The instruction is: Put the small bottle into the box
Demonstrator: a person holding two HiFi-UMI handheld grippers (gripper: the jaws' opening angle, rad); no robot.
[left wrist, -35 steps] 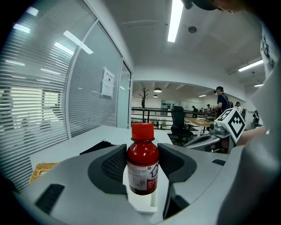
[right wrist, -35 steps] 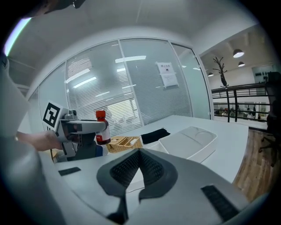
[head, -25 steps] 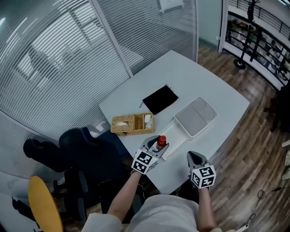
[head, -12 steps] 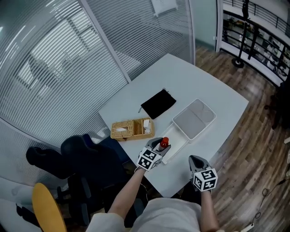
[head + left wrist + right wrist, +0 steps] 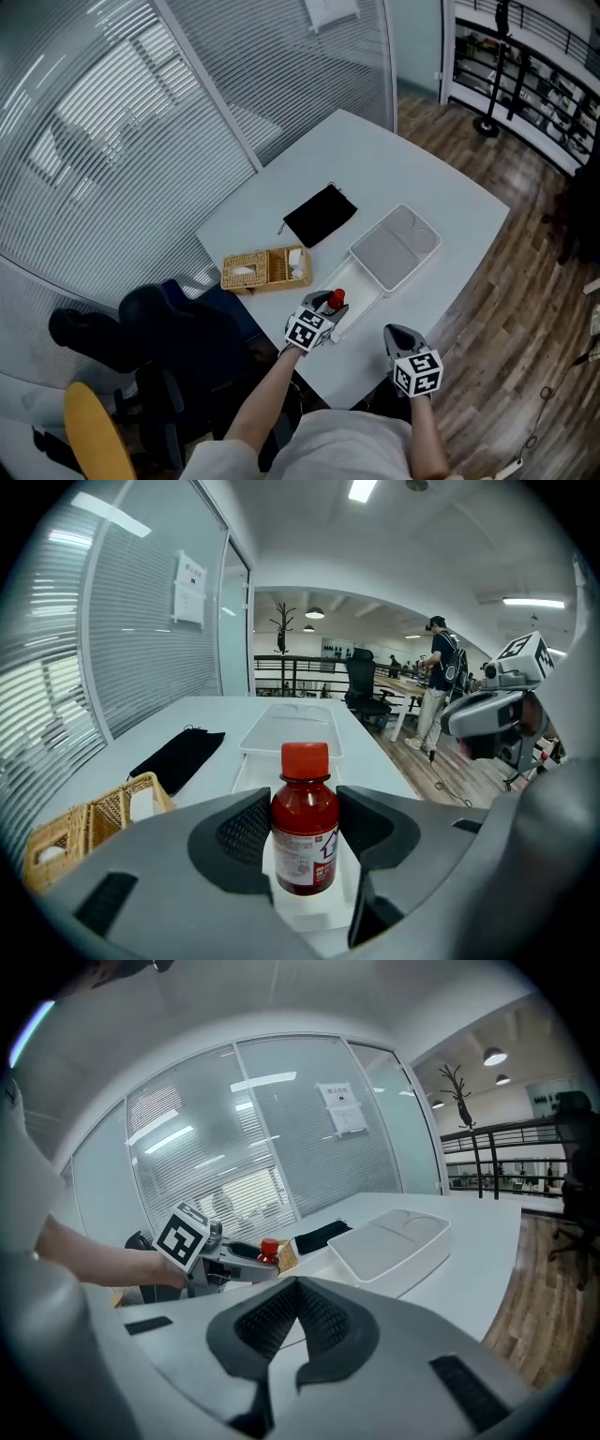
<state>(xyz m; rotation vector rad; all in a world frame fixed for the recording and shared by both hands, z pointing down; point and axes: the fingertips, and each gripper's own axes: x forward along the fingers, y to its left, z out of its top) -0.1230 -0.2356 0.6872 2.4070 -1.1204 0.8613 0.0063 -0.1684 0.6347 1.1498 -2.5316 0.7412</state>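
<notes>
Up close, small bottle (image 5: pixel 305 834) between jaws of left tool (image 5: pixel 306 825).

- Small bottle (image 5: pixel 305 817): base and lower label hidden behind the pads of the left gripper (image 5: pixel 304 841). Label print is too small to read.
- Head view: only the bottle's red cap shows past the left gripper; its body is covered.
- Box (image 5: pixel 292 726), ahead of the left gripper: near edge hidden behind the bottle's cap.
- Wicker basket (image 5: pixel 84 822), left of the left gripper: near side cut off by the jaw. White contents cannot be identified.
- Right gripper (image 5: pixel 397 334): jaw gap cannot be read from the head view.
- Sheet on the glass wall (image 5: pixel 190 576): print illegible.
</notes>
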